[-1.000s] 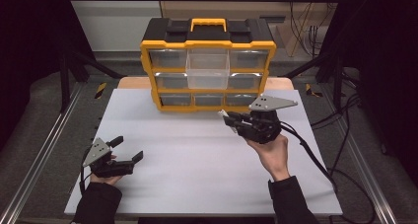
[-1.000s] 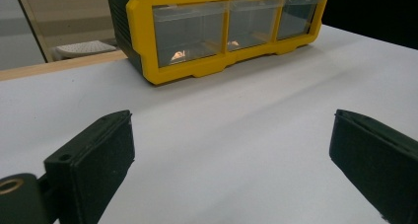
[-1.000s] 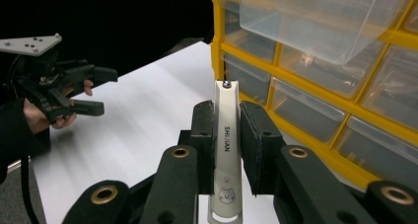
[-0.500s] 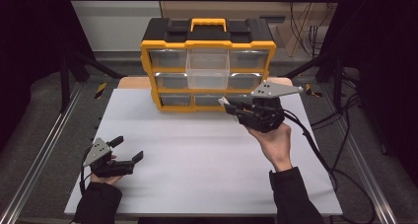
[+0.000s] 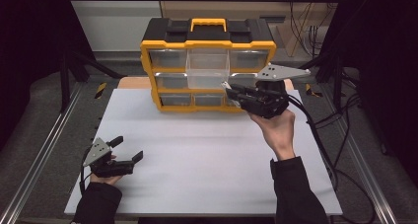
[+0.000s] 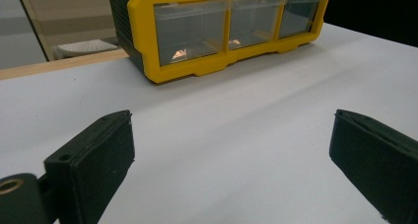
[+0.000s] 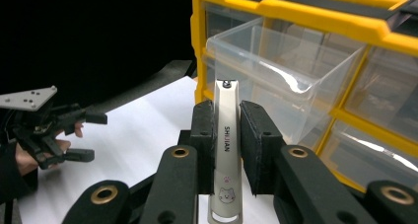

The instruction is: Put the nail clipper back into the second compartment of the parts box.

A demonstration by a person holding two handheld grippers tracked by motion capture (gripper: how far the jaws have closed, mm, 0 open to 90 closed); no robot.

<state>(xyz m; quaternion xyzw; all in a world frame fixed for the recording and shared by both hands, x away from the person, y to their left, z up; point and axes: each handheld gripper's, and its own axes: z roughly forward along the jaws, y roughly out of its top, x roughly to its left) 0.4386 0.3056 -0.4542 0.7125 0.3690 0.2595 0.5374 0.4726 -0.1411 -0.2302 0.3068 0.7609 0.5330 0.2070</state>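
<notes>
We've got the slim silver metal nail clipper (image 7: 226, 145) pinched between the pads of the right gripper (image 7: 226, 116), held lengthwise along the jaws, nose sticking out past the tips, tail end back towards the camera. It sits just short of the pulled-out clear plastic drawer (image 7: 286, 76) in the middle of the yellow-and-black plastic drawer organiser (image 5: 207, 61).

Main risk: the nose clips the drawer's front rim on the way in, because the tip looks about level with that rim rather than above it, though the right gripper view is too oblique to be sure. A knock there could twist the clipper in the pads, since it's smooth metal gripped on its narrow sides, or shove the drawer shut.

Left gripper (image 5: 129, 148) rests on the white table top (image 5: 207, 160) near its front left, jaws wide apart, nothing between them, so we have nothing steadying the organiser
</notes>
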